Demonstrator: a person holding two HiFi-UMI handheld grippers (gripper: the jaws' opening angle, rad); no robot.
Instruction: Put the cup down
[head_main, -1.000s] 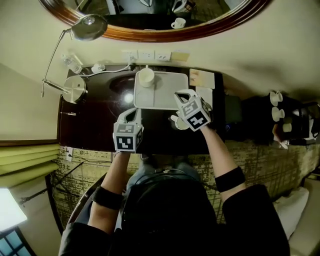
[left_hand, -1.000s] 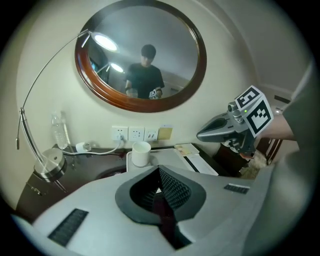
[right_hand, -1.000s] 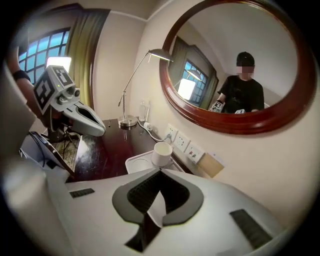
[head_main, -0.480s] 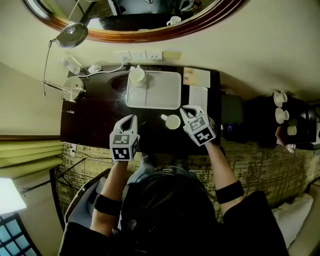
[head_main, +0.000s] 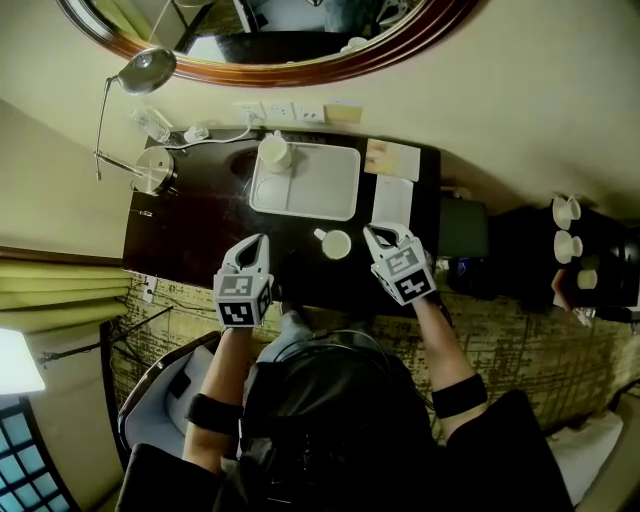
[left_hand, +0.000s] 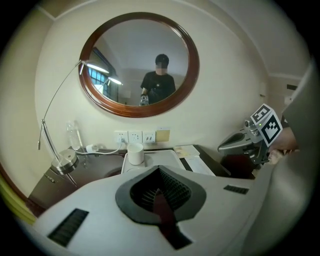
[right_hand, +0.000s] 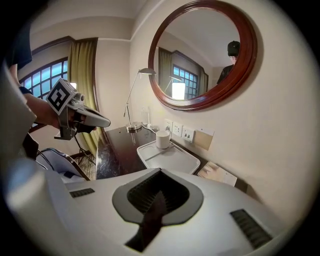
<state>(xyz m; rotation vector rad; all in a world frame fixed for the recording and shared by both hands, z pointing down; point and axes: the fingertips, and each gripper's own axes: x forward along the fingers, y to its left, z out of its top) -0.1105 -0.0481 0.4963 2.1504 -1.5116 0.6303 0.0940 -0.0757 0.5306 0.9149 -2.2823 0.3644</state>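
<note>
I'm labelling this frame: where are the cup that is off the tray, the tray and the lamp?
Cup (head_main: 338, 245): head view, its open top.
Tray (head_main: 315, 185): head view, bare middle.
Lamp (head_main: 152, 170): head view, round base.

Two tools show: the left tool (head_main: 256, 246) and the right tool (head_main: 381, 236). The bench (head_main: 200, 215) carries one tray (head_main: 310, 190) and two white cups, the far cup (head_main: 273, 152) and the near cup (head_main: 336, 244). It also holds one desk lamp (head_main: 150, 68), one clear bottle (head_main: 150, 125) and two papers (head_main: 392, 158). The wall has one round mirror (left_hand: 130, 55) and three sockets (left_hand: 134, 136).
</note>
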